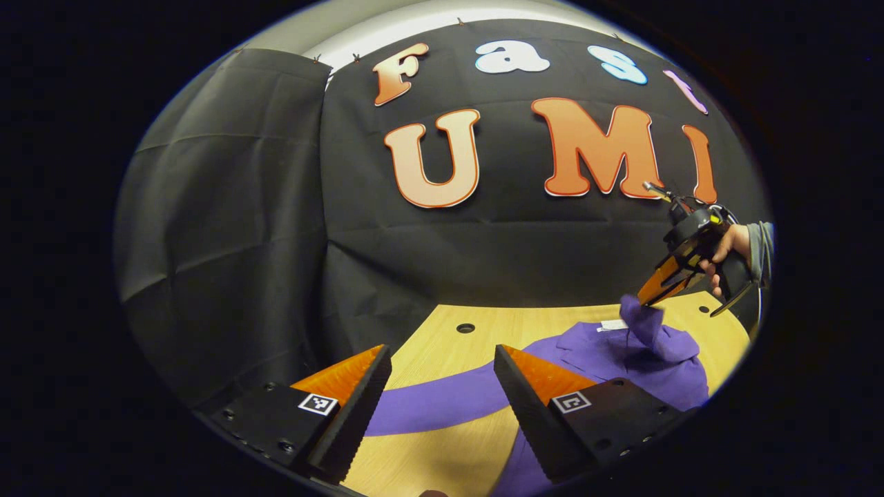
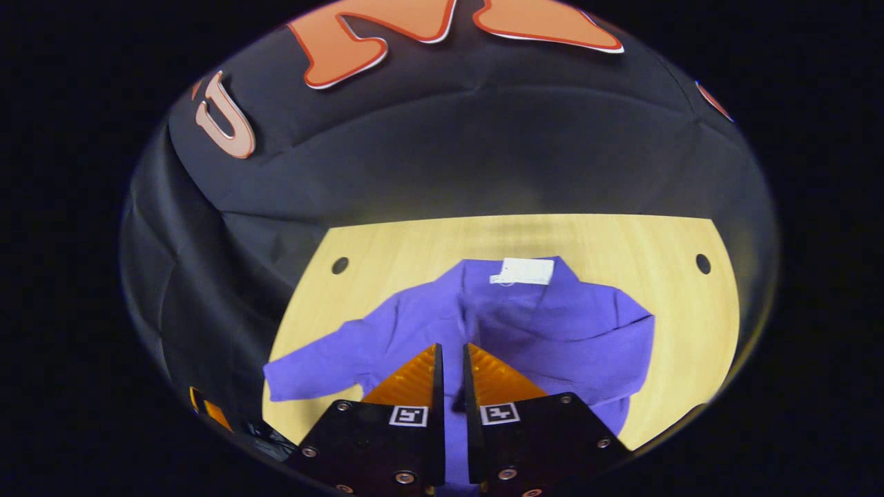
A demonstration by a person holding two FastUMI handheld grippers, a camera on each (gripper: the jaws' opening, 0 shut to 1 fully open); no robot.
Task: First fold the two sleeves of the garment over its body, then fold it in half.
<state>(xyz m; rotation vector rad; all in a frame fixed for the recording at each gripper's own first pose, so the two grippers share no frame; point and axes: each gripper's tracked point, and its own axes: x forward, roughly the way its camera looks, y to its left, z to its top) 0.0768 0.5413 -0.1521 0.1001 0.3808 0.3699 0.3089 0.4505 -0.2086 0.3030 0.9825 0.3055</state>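
Booth bg is basically all black cloth wall (image 1: 525, 255), creased w/ fold lines, hung from small clips along the top edge. A separate black cloth panel (image 1: 228, 207) covers the left side & meets the back one at a vertical seam in the corner. Above the cloth there's a strip of pale grey/white wall (image 1: 387, 24), brighter near the middle. Light wood-grain desk (image 2: 621, 241) sits right up against the cloth at the back, w/ a round dark hole (image 2: 340, 265) near one back corner & another round hole (image 2: 703, 264) near the other. Lighting is soft, no hard shadows on the desk.
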